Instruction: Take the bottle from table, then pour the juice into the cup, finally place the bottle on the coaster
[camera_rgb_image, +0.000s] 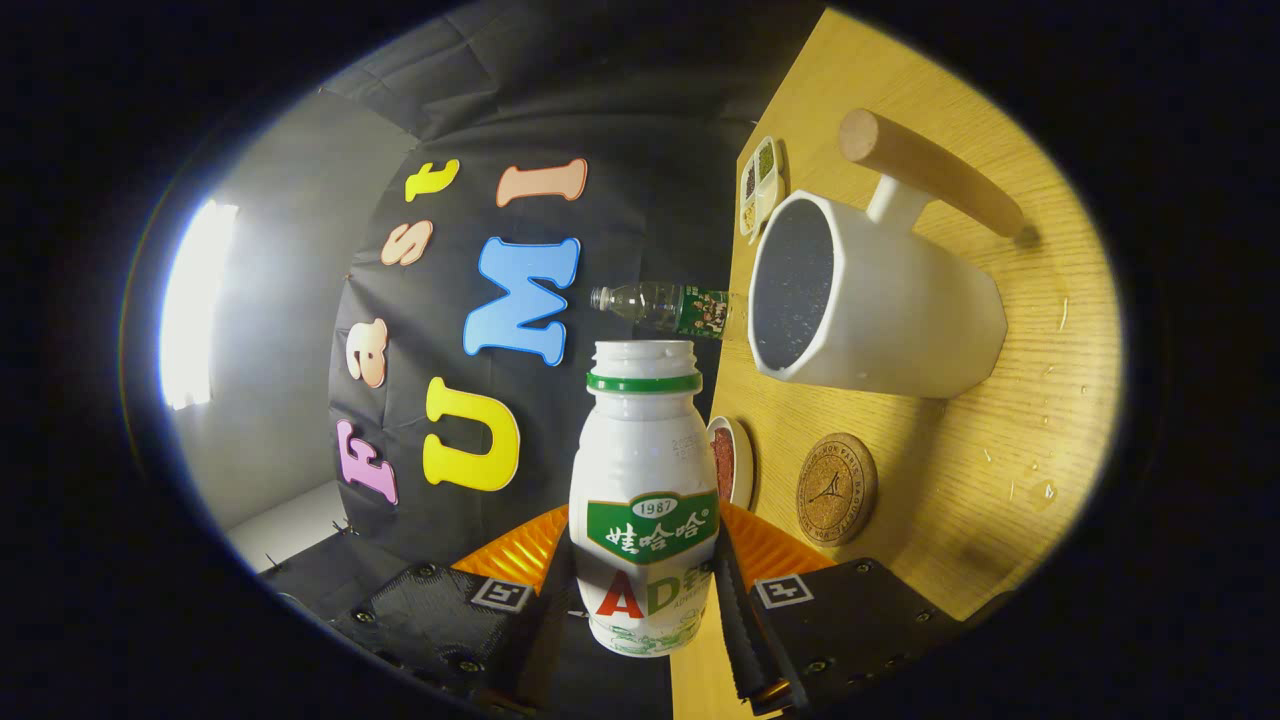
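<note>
Gripper (645, 600) clamps white plastic green-collared juice bottle (643, 480), rolled sideways near white ceramic wood-handled cup (880, 310). Probably pouring: bring open mouth over rim, tip slowly. Round cork coaster (836, 488) waits.

A clear plastic water bottle with a dark green label (665, 306) stands on the light wooden table (1000, 460), close to its far edge. Near it, also by that edge, sits a small pale divided dish (762, 186) whose compartments hold dark, green and yellowish bits. Farther along the same edge lies a small white round saucer (731, 462) filled with something reddish-brown. A few water droplets (1035, 490) glint on the bare wood, well apart from the dishes. A bright light (195, 300) glows on the grey side wall.
</note>
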